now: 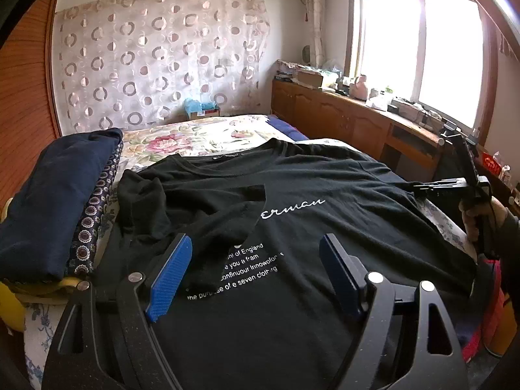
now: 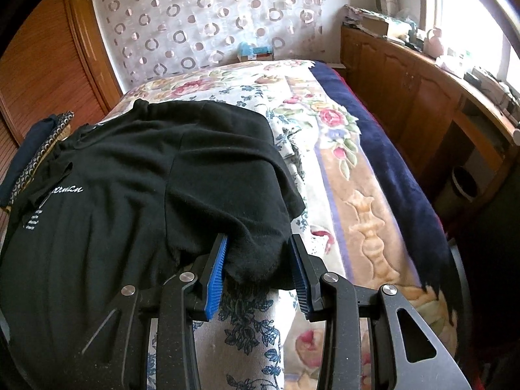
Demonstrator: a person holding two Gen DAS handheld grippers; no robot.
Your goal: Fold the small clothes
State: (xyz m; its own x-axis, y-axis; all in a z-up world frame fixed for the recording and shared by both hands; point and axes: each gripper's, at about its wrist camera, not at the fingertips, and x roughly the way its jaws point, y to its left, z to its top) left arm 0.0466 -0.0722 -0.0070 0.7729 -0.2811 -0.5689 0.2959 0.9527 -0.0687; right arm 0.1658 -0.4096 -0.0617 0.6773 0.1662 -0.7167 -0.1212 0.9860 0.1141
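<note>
Left gripper (image 1: 252,271): released, hovering above the black T-shirt (image 1: 325,227).
Right gripper (image 2: 258,269): jaws bracketing the right sleeve (image 2: 253,253); firm clamp unconfirmed.
Technique: sleeve needed carrying flat across the chest.

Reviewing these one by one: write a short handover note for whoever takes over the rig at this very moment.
Left gripper: open, empty, over the black T-shirt.
Right gripper: jaws around the bunched right sleeve.
Shirt lies print-up on the floral bed; folded stack of clothes beside it.
Done: left sleeve lies folded across the chest.
Left: fold the right sleeve in, then the body.
</note>
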